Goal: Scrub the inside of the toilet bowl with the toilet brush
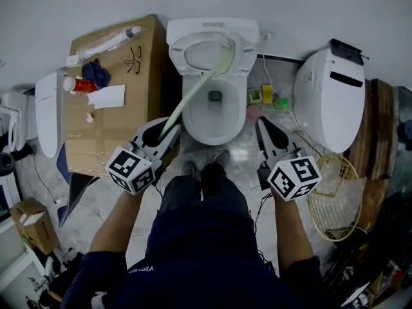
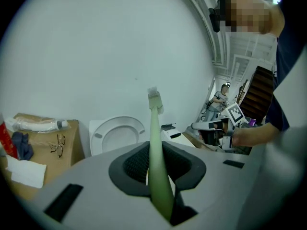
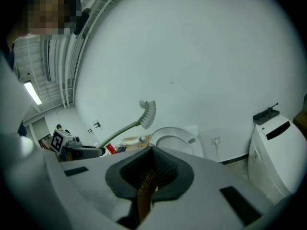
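Observation:
A white toilet [image 1: 193,126] stands in front of me with its seat [image 1: 190,55] raised against the tank. The bowl is open, with a dark drain at the bottom. My left gripper [image 1: 168,130] [image 2: 154,166] is shut on the pale green handle [image 1: 190,95] [image 2: 154,138] of the toilet brush. The handle slants up and right, and its white bristle head [image 1: 227,44] [image 2: 153,97] [image 3: 148,113] is lifted above the bowl, near the raised seat. My right gripper [image 1: 264,126] [image 3: 149,175] hangs to the right of the bowl, jaws together with nothing in them.
A cardboard box [image 1: 111,124] at the left carries a tube, glasses [image 1: 133,60], a red can and a blue cloth. Another white toilet unit [image 1: 336,98] and a yellow wire basket [image 1: 335,195] are at the right. Small green and yellow items [image 1: 265,96] lie on the floor. My shoes [image 1: 205,170] are at the bowl's base.

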